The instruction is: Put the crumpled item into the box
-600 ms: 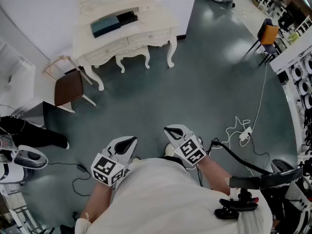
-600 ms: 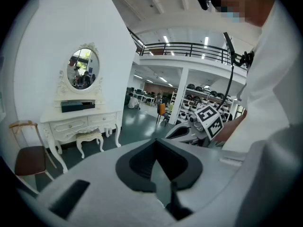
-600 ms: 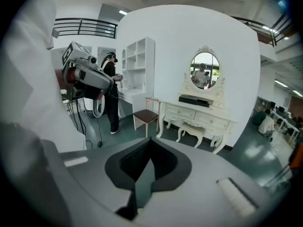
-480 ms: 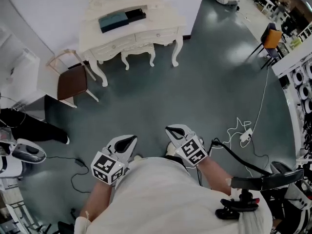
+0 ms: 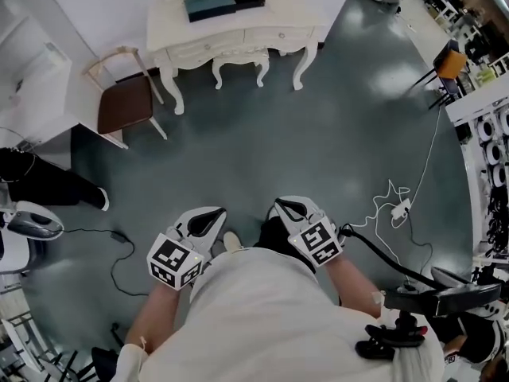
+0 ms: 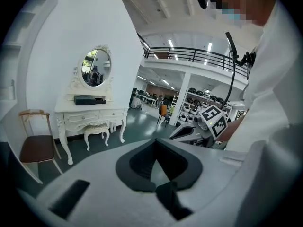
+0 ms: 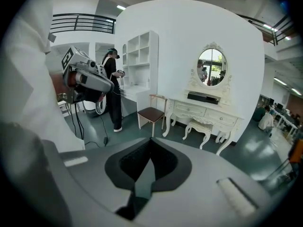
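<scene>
Okay, left gripper (image 6: 155, 141) and right gripper (image 7: 150, 140) both pressed together, empty; white corded power strip (image 5: 400, 211) rightward could trip me.

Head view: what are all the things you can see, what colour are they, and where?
dressing table: one, cream, top middle
flat boxes: two, dark teal and black, on the dressing table
stool: one, cream, under the dressing table
chair: one, brown seat, left of the dressing table
orange chair: one, far right
cable: one, white, right side
other person: one, dark clothes, left edge
left gripper: one, white, jaws shut, empty
right gripper: one, white, jaws shut, empty
</scene>
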A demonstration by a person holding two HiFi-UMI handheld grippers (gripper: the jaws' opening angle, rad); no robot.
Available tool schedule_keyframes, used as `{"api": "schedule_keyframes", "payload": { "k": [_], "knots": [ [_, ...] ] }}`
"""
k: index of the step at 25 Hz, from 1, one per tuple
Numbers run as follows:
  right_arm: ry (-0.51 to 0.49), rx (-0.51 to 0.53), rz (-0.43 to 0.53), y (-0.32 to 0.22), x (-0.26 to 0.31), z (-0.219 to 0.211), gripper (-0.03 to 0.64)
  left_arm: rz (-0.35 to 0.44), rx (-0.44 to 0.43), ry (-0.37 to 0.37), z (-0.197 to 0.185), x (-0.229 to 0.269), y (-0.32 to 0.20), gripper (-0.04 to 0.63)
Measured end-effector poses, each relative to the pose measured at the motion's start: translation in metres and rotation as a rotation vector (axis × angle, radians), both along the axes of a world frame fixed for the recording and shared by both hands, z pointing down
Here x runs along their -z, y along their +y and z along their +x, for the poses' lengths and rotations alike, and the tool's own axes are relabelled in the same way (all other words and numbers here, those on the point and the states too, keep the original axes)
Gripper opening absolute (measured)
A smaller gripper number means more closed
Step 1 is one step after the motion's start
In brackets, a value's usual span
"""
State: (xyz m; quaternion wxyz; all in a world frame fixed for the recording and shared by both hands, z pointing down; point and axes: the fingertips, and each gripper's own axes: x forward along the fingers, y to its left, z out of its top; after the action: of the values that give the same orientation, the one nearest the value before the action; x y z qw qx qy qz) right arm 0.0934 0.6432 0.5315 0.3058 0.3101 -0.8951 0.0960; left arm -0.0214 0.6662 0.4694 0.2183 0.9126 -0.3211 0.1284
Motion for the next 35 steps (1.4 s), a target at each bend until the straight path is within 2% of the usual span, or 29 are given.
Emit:
{"api": "schedule_keyframes", "payload": {
  "k": [3, 4, 6, 9, 13, 19, 26, 29, 35],
  "knots": [
    [0.012, -0.008, -0.009, -0.005, -0.003, -0.005, 0.003, -0.002, -0.001, 0.017, -0.006, -0.005, -0.009, 0.003],
    [0.015, -0.009, -0.012, -0.011, -0.005, -0.005, 0.025, 0.0, -0.002, 0.023, -0.006, -0.007, -0.016, 0.002],
    [0.015, -0.012, -0.019, -0.032, -0.011, -0.006, 0.058, 0.005, 0.001, 0.032, -0.007, -0.01, -0.035, 0.003],
    [0.002, -0.006, -0.013, -0.077, -0.016, -0.011, 0.057, 0.003, 0.009, 0.024, -0.01, -0.016, -0.072, 0.002],
    [-0.03, 0.023, 0.008, -0.153, -0.01, -0.019, 0.041, -0.006, 0.043, -0.024, -0.017, -0.013, -0.135, 0.003],
    [-0.047, 0.062, 0.026, -0.279, 0.001, -0.015, 0.041, 0.023, 0.071, -0.074, -0.008, 0.005, -0.259, 0.003],
    [-0.029, 0.074, 0.024, -0.386, -0.006, 0.004, 0.041, 0.026, 0.084, -0.052, 0.017, 0.011, -0.361, 0.032],
    [-0.032, 0.071, 0.01, -0.42, -0.012, -0.001, 0.041, 0.009, 0.085, -0.051, 0.012, 0.006, -0.396, 0.002],
    [-0.021, 0.028, -0.001, -0.493, -0.026, -0.015, 0.041, -0.007, 0.035, -0.029, -0.006, -0.009, -0.476, 0.002]
  ]
}}
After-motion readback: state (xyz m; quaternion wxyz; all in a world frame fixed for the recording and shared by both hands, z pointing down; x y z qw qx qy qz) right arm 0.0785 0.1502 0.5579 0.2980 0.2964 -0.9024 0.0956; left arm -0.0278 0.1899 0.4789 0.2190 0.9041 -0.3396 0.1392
